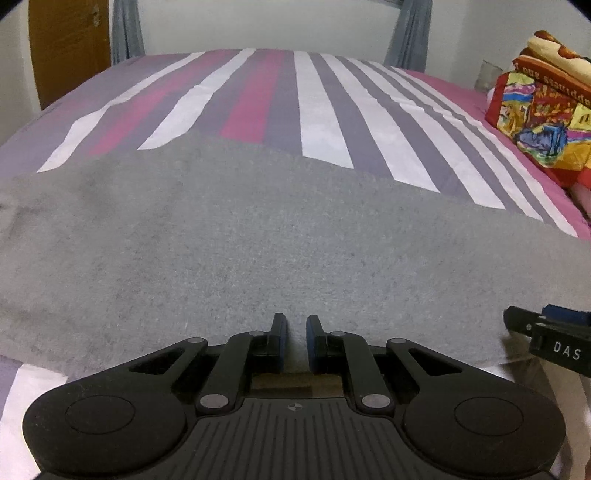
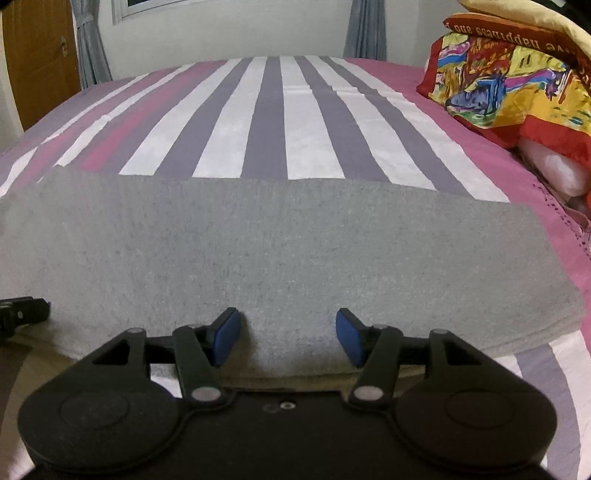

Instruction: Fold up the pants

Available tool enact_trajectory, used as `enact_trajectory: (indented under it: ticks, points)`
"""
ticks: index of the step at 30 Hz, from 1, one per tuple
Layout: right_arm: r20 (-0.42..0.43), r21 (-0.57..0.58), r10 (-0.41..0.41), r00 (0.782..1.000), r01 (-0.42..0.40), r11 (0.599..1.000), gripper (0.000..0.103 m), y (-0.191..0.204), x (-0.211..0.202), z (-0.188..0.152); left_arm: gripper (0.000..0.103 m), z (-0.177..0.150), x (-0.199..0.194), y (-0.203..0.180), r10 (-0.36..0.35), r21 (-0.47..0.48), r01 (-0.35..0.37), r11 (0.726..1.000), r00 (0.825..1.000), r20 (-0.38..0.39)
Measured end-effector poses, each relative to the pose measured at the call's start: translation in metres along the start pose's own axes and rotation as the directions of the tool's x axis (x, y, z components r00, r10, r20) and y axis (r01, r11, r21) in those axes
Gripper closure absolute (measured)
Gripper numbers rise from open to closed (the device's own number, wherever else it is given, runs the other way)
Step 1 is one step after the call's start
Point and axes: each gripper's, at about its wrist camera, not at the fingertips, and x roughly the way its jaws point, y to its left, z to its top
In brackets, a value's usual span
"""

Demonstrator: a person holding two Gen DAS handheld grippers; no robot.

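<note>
Grey fleece pants [image 1: 280,236] lie flat across the striped bed, folded in layers; they also fill the right wrist view [image 2: 280,251]. My left gripper [image 1: 296,323] is at the pants' near edge, its jaws narrowed onto a ridge of the grey cloth. My right gripper [image 2: 288,325] is open over the near edge of the pants, its blue pads [image 2: 226,334] apart and empty. The right gripper's tip shows at the right edge of the left wrist view [image 1: 546,332]. The left gripper's tip shows at the left edge of the right wrist view [image 2: 22,314].
The bed sheet [image 1: 317,110] has purple, white and pink stripes. A stack of colourful pillows [image 2: 509,81] sits at the right side of the bed. A wooden door [image 1: 66,48] and grey curtains [image 1: 125,29] stand behind the bed.
</note>
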Motion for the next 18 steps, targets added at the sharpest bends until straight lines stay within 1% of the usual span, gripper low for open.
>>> enact_trajectory:
  ticks: [5, 8, 12, 16, 18]
  points:
    - [0.028, 0.082, 0.018, 0.999, -0.02, 0.996, 0.045, -0.019, -0.017, -0.003, 0.091, 0.001, 0.0, 0.003, -0.014, -0.007, 0.014, 1.0, 1.0, -0.003]
    - [0.033, 0.155, 0.006, 0.999, -0.011, 0.988, 0.045, -0.047, -0.027, -0.009, 0.091, 0.001, 0.0, 0.002, -0.011, -0.003, 0.011, 1.0, 1.0, 0.0]
    - [0.041, 0.239, -0.04, 0.998, 0.029, 0.971, 0.045, -0.088, -0.038, -0.017, 0.091, -0.002, 0.0, -0.001, 0.0, 0.021, 0.0, 1.0, 1.0, 0.011]
    - [0.018, 0.361, -0.079, 0.997, 0.067, 0.93, 0.045, -0.135, -0.039, -0.027, 0.091, -0.001, 0.0, -0.001, 0.0, 0.019, -0.001, 1.0, 1.0, 0.009]
    - [0.01, 0.435, -0.088, 0.996, 0.075, 0.897, 0.045, -0.158, -0.039, -0.031, 0.091, -0.001, 0.0, -0.001, 0.002, 0.023, -0.002, 1.0, 1.0, 0.01]
